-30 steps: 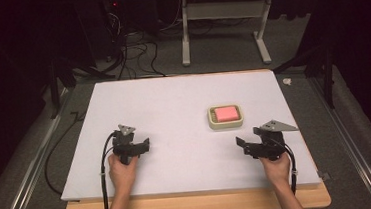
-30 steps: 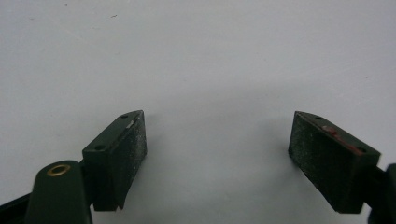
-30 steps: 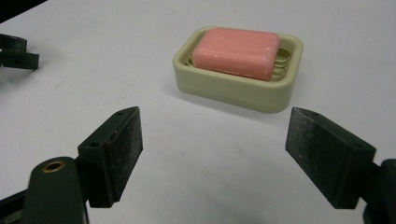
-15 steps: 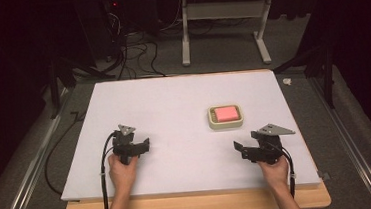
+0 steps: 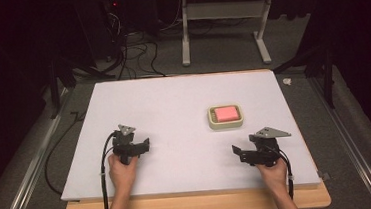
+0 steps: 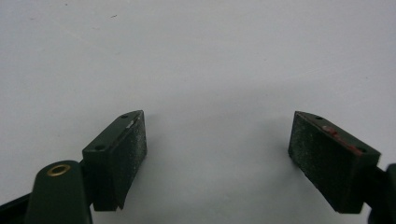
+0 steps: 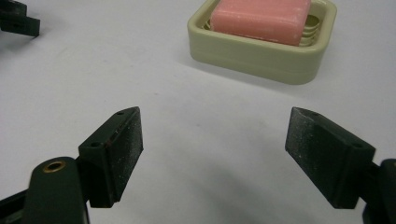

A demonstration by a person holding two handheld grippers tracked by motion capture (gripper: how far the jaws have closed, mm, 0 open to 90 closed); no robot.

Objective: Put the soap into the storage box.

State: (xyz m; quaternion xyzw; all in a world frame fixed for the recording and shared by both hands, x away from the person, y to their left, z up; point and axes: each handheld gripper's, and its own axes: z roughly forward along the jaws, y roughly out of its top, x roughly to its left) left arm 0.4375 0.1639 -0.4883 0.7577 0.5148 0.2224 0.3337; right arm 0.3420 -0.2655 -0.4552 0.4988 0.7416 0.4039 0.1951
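Right gripper (image 7: 212, 154) held with jaws spread wide, nothing between; soap (image 7: 261, 15) seated in dish (image 7: 261, 58) lying ahead, slightly right, apart. Left gripper (image 6: 217, 149) likewise gaping over bare mat (image 5: 174, 110), well apart from dish.

On the table: one white board (image 5: 173, 105), one beige soap dish (image 5: 225, 117) at 1 o'clock from centre, one pink soap bar (image 5: 226, 113) in it, and two grippers, left gripper (image 5: 142, 147) at 8 o'clock, right gripper (image 5: 236, 153) at 4 o'clock.
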